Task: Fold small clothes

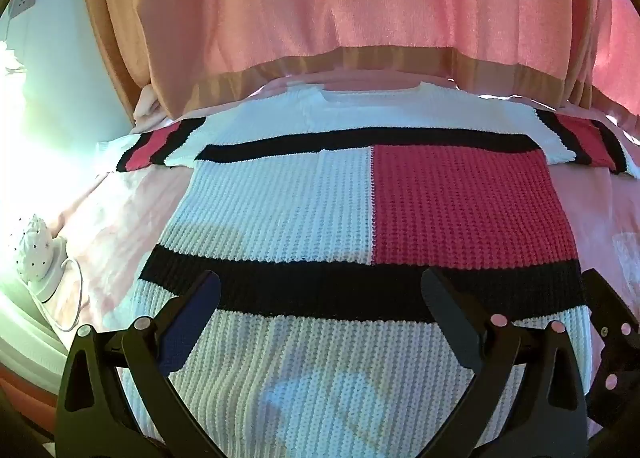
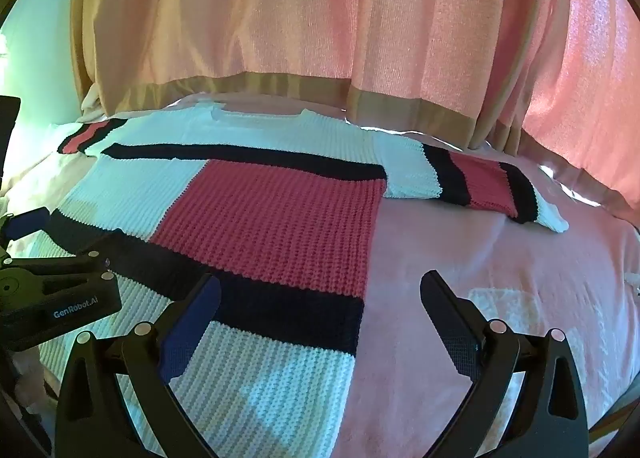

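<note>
A knitted sweater (image 1: 360,209) in white, red and black blocks lies flat on a pink bed cover (image 1: 108,217), neck at the far side and both sleeves spread sideways. My left gripper (image 1: 320,290) hovers open above the hem's black band, nothing between its fingers. In the right wrist view the sweater (image 2: 272,217) fills the left half, its right sleeve (image 2: 476,181) stretched out on the cover. My right gripper (image 2: 320,294) stands open over the sweater's lower right edge, holding nothing. The left gripper's body (image 2: 52,294) shows at the left edge there.
Pink and tan curtains (image 1: 320,17) hang right behind the bed's far edge. A white dotted object (image 1: 34,254) with a cord sits at the bed's left side by a bright wall. Bare pink bed cover (image 2: 500,278) lies to the right of the sweater.
</note>
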